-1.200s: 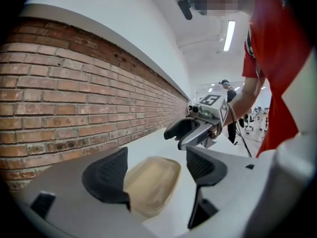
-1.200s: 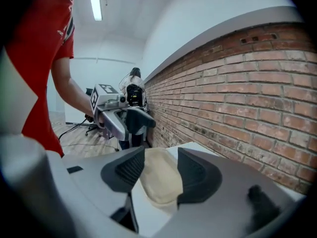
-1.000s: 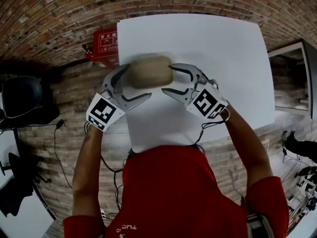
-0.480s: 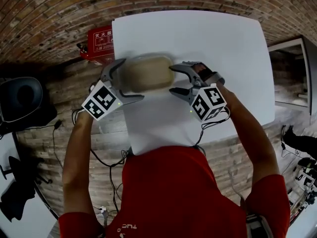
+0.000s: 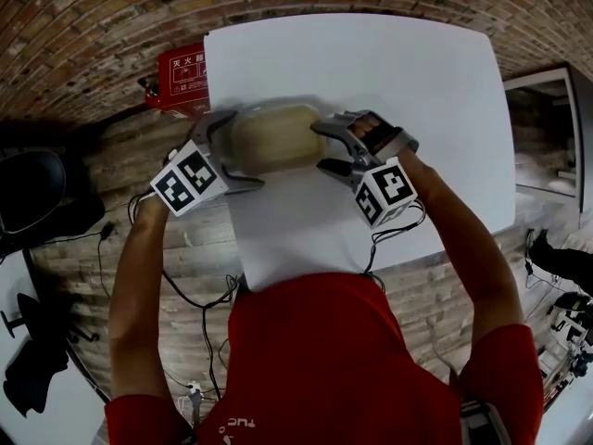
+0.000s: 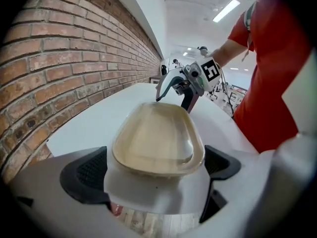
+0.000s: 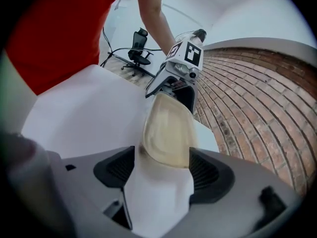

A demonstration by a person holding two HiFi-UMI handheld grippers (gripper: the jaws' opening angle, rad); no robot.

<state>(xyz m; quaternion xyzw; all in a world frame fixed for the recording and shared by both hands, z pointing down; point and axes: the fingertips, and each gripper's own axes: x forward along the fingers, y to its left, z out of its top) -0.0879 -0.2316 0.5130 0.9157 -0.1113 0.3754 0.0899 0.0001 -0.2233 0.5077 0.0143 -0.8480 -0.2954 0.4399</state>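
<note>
Looking down, brickwork (image 5: 111,26): fills my view from 9 through 12 to 3 o'clock.
table (image 5: 417,82): white, rectangular, centre to 12 o'clock of the head view.
chair (image 5: 37,202): black, out at 9 o'clock, well apart from everything else.
dish (image 5: 276,135): tan oval, looks to be resting on the table near its 9 o'clock edge. Long axis runs 9 to 3 across me.
red box (image 5: 181,72): on the floor at the dish's 10 o'clock, just off the table corner.
left claw (image 5: 243,151): at the dish's 9 o'clock end. Jaws spread wide, that end sits between the pads with a gap each side, nothing clamped.
right claw (image 5: 320,146): at the 3 o'clock end. Jaws apart too, rim between the pads and close to them, not pinched.
bearing: from each claw the dish is dead ahead at 12, with its long axis in line with the claw.
nearer arm: neither, one claw per end.
</note>
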